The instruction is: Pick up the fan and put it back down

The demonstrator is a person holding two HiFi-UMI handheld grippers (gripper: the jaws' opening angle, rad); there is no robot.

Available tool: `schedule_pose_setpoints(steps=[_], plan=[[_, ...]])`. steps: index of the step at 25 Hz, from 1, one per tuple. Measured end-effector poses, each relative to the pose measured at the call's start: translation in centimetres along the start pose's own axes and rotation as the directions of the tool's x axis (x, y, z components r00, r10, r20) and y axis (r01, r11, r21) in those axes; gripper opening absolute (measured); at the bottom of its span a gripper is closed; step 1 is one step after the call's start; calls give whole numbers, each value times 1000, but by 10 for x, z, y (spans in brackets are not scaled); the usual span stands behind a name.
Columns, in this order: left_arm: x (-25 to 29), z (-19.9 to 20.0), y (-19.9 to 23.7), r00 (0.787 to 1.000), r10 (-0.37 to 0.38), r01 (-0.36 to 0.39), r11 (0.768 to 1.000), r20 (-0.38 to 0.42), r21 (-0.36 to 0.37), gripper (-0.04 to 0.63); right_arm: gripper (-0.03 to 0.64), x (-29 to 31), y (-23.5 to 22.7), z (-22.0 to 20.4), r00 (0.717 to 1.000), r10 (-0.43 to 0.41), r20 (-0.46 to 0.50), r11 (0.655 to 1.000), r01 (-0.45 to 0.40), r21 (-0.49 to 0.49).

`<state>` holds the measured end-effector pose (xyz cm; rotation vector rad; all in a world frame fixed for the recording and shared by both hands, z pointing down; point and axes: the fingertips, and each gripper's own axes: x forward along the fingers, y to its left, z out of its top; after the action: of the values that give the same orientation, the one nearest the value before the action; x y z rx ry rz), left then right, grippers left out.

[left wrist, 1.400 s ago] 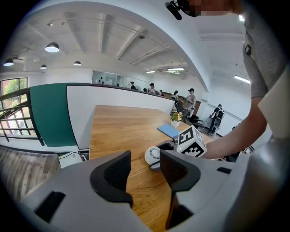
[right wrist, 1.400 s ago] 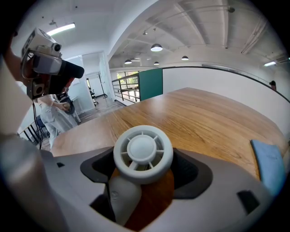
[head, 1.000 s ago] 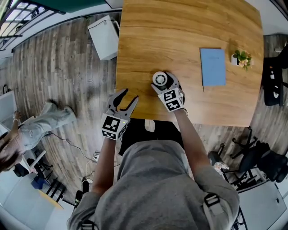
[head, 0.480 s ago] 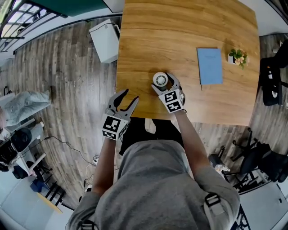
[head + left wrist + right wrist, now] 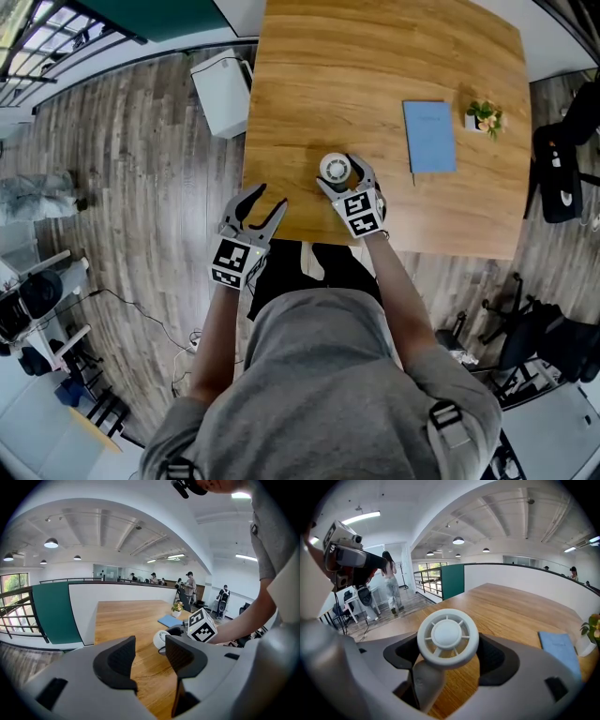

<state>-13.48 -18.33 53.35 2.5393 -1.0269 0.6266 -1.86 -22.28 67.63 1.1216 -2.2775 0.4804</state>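
A small white fan (image 5: 335, 169) with a round grille is near the front edge of the wooden table (image 5: 375, 66). My right gripper (image 5: 341, 180) is shut on it, with a pad on either side just below the round head (image 5: 447, 638). The frames do not show whether the fan's base touches the table. In the left gripper view, the fan (image 5: 161, 641) shows beside the right gripper's marker cube. My left gripper (image 5: 254, 208) stands open and empty at the table's front-left edge, its black pads (image 5: 121, 660) apart.
A blue notebook (image 5: 428, 137) and a small potted plant (image 5: 485, 117) lie to the fan's right on the table. A white bin (image 5: 221, 92) stands on the floor by the table's left side. A black chair (image 5: 553, 173) is at the right.
Both grippers stay almost where they were, the right one still closed round the fan. The person on the floor at the left has gone out of the head view.
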Motion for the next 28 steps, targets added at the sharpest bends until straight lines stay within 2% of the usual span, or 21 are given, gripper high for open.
schedule_pose_setpoints(steps=[17,28], plan=[[-26,24,-33,996,0,-4,999,95,41,209,379,-66,-1,27,994,-70,86,996,75,-53],[-47,33,-44,991,38,-46,997,127,60,209,379,-102,-1,35,986,-96,134,993,104,-55]])
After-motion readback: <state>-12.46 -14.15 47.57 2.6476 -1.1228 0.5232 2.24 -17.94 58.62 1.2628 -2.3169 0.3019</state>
